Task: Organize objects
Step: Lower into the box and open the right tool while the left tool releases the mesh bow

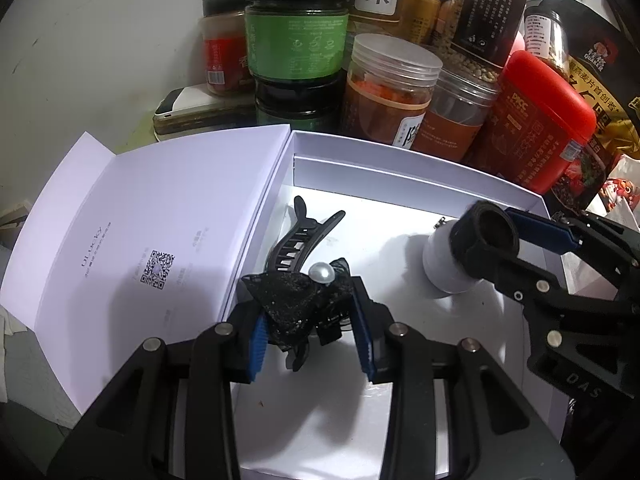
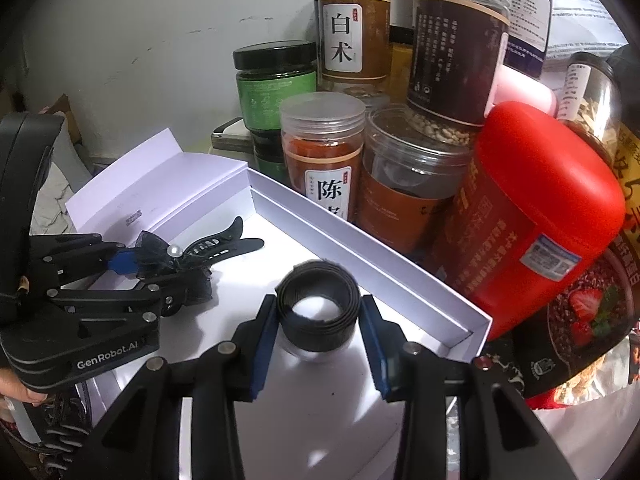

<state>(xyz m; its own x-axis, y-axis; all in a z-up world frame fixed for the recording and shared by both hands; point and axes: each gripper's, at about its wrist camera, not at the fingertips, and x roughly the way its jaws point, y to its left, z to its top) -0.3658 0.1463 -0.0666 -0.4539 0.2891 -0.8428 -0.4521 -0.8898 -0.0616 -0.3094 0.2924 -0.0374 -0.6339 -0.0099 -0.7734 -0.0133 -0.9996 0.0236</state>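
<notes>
A white open box [image 1: 400,162] [image 2: 360,250] lies in front of me. Above the left part of its floor my left gripper [image 1: 310,340] [image 2: 132,276] is shut on a black hair clip [image 1: 298,304] [image 2: 176,260]. The clip has a glittery bow and a pearl, and its toothed prongs point away from me. On the right part of the floor stands a small white cylinder [image 1: 444,272] with a black coiled band [image 1: 486,236] [image 2: 316,312] around its top. My right gripper [image 2: 319,320] [image 1: 508,244] straddles that band, with the pads close on both sides and a thin gap at the right pad.
The box's lid [image 1: 152,240] [image 2: 160,184] lies flipped open to the left. Behind and to the right crowd a green-labelled jar [image 1: 296,36], clear jars [image 2: 324,156], a red canister [image 1: 540,120] [image 2: 540,216] and a cereal pack [image 2: 580,320]. A hand [image 2: 14,386] holds the left gripper.
</notes>
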